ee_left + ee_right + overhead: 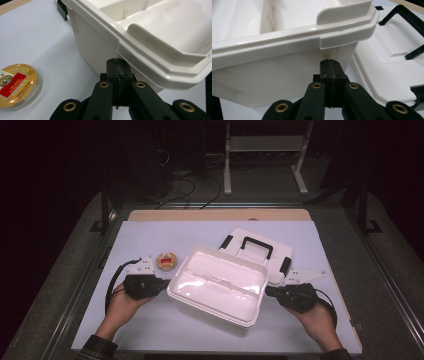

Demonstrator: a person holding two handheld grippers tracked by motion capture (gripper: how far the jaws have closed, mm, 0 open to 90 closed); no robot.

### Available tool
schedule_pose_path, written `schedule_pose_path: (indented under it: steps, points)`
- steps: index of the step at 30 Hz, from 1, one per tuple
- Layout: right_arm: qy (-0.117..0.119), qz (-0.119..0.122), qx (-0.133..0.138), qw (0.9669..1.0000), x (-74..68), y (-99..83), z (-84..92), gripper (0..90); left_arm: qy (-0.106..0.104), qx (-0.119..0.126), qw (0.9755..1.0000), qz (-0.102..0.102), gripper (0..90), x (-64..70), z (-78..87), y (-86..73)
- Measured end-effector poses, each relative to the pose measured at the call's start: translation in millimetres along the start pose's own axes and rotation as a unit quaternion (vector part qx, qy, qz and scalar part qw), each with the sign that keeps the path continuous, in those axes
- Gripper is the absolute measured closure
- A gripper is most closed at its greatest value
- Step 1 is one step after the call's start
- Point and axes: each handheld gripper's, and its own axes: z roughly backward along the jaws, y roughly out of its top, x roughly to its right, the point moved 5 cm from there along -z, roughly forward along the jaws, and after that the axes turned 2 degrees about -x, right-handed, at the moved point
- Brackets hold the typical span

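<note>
A white open box (215, 275) with an inner divider sits in the middle of the white mat, turned at an angle. My left gripper (167, 282) is shut, its tips pressed to the box's left wall (92, 45) just under the rim. My right gripper (267, 291) is shut too, and touches the box's right wall (274, 75) below the rim. Nothing is between either pair of jaws, as the left gripper (117, 66) and right gripper (330, 66) views show. I cannot tell whether the box rests on the mat or is raised.
The box's white lid (255, 247) with a black handle lies flat behind the box at the right, also close to my right gripper (387, 62). A round yellow tin (166, 261) with a red label lies left of the box (16, 85). The white mat (150, 330) covers a wooden table.
</note>
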Motion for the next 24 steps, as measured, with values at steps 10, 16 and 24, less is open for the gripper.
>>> schedule_pose_path:
  steps: [10, 16, 24]
  points:
    - [-0.001, 0.003, -0.004, 1.0, 4.8, 6.1, -6.0, 89.7, -0.015, -0.004, 0.9999, -0.003, 89.5, 10.7, 6.3, -5.2]
    - [-0.002, -0.002, -0.003, 1.0, 12.9, 10.4, -10.7, 89.7, -0.024, -0.01, 0.9996, -0.007, 89.5, 17.6, 7.5, -5.9]
    - [-0.013, 0.003, -0.008, 0.9999, 20.7, 19.3, -19.5, 89.7, -0.038, -0.018, 0.9991, -0.012, 89.5, 29.7, 10.7, -8.2]
